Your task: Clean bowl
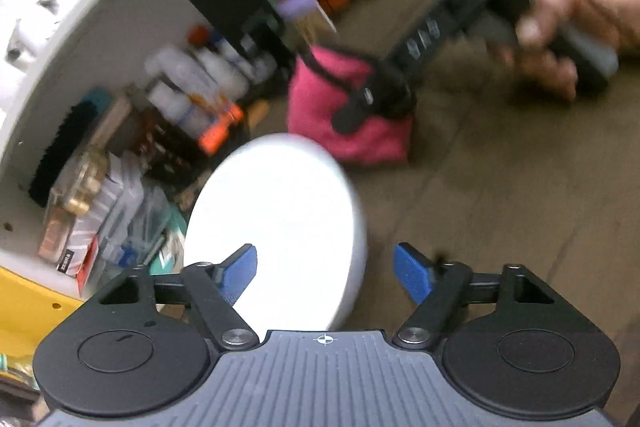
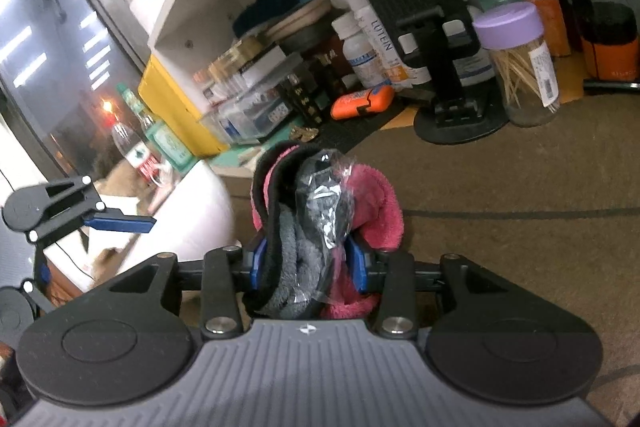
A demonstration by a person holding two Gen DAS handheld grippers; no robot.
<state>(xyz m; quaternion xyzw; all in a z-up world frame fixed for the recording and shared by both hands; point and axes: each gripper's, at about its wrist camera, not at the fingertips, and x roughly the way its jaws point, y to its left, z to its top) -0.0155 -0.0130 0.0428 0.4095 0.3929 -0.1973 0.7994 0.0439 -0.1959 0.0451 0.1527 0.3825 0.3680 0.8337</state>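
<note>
- The left gripper [image 1: 325,273] stands with its fingers [image 1: 240,277] spread apart; the white bowl [image 1: 276,231] sits tilted between them, overlapping the left one, but blur hides whether either pad presses on it.
- The right gripper [image 2: 308,263] has its fingers clenched on a bunched pink and grey cloth [image 2: 316,223], a scrap of clear plastic wrap [image 2: 332,199] caught in the bundle.
- In the right view, the bowl lies left of those fingers, on the brown desk [image 2: 500,211].
- To wipe well, I would steady the bowl first with the left fingers on its rim.
- Then bring the cloth inside the bowl and keep the plastic off its surface.
</note>
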